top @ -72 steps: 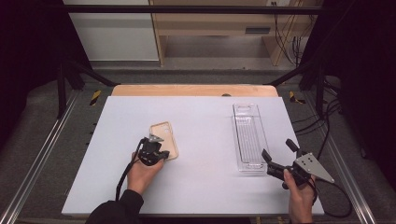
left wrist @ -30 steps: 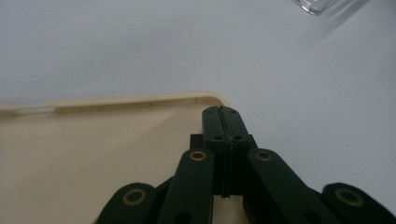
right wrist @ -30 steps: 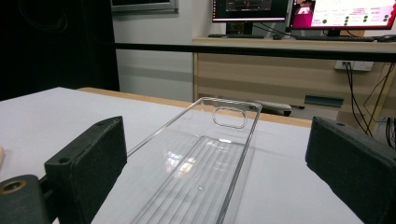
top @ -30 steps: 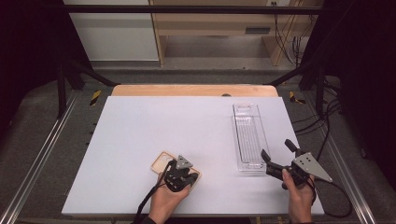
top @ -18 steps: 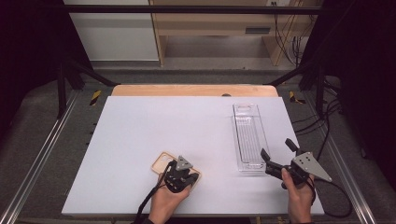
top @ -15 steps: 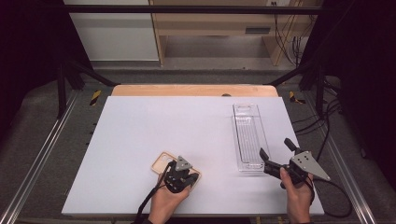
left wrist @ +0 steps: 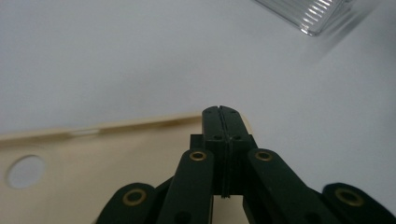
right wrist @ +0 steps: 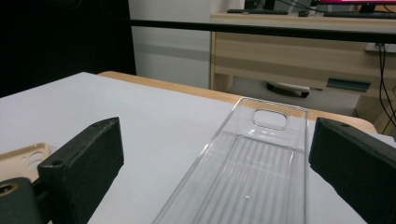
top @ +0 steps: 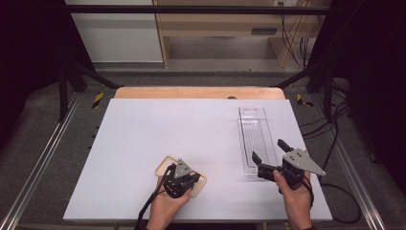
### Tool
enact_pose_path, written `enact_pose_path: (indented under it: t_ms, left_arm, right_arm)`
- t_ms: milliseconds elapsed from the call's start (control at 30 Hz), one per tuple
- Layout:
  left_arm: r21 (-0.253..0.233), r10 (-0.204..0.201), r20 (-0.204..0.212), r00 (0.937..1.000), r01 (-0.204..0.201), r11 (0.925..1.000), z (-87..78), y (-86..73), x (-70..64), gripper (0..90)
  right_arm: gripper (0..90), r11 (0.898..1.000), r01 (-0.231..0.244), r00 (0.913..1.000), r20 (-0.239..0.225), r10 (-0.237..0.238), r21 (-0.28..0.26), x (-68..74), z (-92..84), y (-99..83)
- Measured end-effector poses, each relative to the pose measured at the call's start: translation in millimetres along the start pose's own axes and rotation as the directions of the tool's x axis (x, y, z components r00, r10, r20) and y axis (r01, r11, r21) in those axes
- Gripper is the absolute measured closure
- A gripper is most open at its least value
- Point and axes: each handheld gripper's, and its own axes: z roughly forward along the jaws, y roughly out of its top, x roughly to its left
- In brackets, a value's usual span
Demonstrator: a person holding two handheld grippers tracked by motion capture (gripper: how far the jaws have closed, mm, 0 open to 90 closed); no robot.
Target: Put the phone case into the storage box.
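On the white table (top: 143, 143), left gripper (top: 181, 178) jaws clamp the beige phone case (top: 165, 165); right gripper (top: 268, 160) jaws gape wide

A lab or test room set up for recording. A white-topped table (top: 143, 143) stands inside a frame of metal rails (top: 40, 158) on grey carpet, with black curtains (top: 28, 48) to both sides. Beyond the table stands a light wooden desk (top: 225, 24), with bundled cables (top: 297, 43) hanging at its right end.
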Motion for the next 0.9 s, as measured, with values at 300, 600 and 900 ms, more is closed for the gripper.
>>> enact_pose_path:
  t_ms: [300, 600, 900]
  left_arm:
    - [-0.137, 0.045, -0.122, 0.9914, -0.062, 0.9886, -43.3, -9.4, 26.1, 90.0]
    - [-0.220, 0.008, -0.207, 0.9784, -0.054, 0.9741, -91.4, -36.4, 55.3, 90.0]
    - [-0.294, -0.064, -0.267, 0.9616, -0.018, 0.9557, -120.3, -53.9, 82.2, 90.0]
  right_arm:
    - [3.4, 0.999, 0.017, 0.9994, -0.030, -0.016, 0.044, 20.5, 17.2, 22.8]
    - [3.3, 0.996, 0.048, 0.9938, -0.104, -0.040, 0.078, 45.2, 39.3, 36.7]
    - [4.0, 0.985, 0.104, 0.9774, -0.197, -0.076, 0.136, 77.3, 59.4, 34.5]
